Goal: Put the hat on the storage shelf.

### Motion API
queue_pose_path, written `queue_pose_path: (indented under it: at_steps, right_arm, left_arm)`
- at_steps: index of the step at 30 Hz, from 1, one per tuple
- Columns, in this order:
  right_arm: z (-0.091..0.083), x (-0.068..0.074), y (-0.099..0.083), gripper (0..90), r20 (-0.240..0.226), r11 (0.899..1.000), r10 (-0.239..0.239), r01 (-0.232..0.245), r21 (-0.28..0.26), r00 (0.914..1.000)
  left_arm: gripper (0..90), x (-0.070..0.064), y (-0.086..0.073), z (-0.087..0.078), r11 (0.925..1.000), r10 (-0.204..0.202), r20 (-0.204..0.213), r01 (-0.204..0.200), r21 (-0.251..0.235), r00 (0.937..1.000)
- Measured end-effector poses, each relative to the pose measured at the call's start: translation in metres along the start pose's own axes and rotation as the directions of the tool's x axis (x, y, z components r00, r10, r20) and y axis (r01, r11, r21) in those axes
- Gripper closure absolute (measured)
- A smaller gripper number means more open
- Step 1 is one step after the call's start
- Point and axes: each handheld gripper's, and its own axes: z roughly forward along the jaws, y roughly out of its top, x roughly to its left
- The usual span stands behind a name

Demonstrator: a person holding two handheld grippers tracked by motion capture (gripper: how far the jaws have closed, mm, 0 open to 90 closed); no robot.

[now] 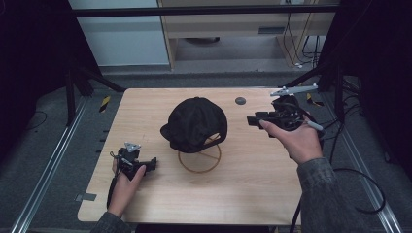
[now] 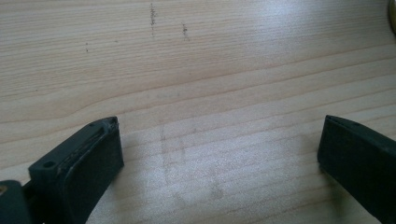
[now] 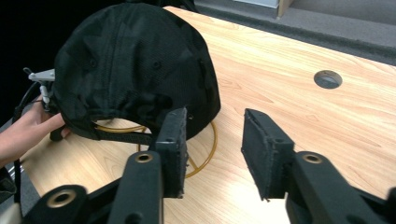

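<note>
2 grippers flank the black cap (image 1: 197, 123), which sits on a gold wire stand (image 1: 199, 160) at the middle of the wooden table (image 1: 252, 194). Nearest the person, the left gripper (image 1: 151, 164) rests low on the table, in front of the cap and to its left, jaws spread wide with nothing between them. Farther off, the right gripper (image 1: 251, 120) hovers to the right of the cap, pointed at it, jaws partly open and empty. This looks like the approach step: next, the right gripper would need to close in on the cap's back edge near the strap. From the right gripper view, the cap's rear opening and the stand's ring (image 3: 205, 154) beneath it are plain; the left gripper view offers bare woodgrain beside the cap.
</note>
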Motion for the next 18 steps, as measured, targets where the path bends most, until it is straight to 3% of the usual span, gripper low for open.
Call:
queue_pose_path:
  at_steps: [11, 18]
  right_arm:
    - [-0.010, -0.012, -0.012, 45.5, 0.032, 0.999, 0.036, -0.035, -0.025, 0.9988]
    - [-0.015, -0.021, -0.019, 31.0, 0.069, 0.997, 0.061, -0.058, -0.045, 0.9958]
  left_arm:
    - [0.0, 0.000, 0.000, 0.000, 1.0000, 0.000, 0.000, 0.000, 0.000, 1.0000]
    - [0.0, 0.000, 0.000, 0.000, 1.0000, 0.000, 0.000, 0.000, 0.000, 1.0000]
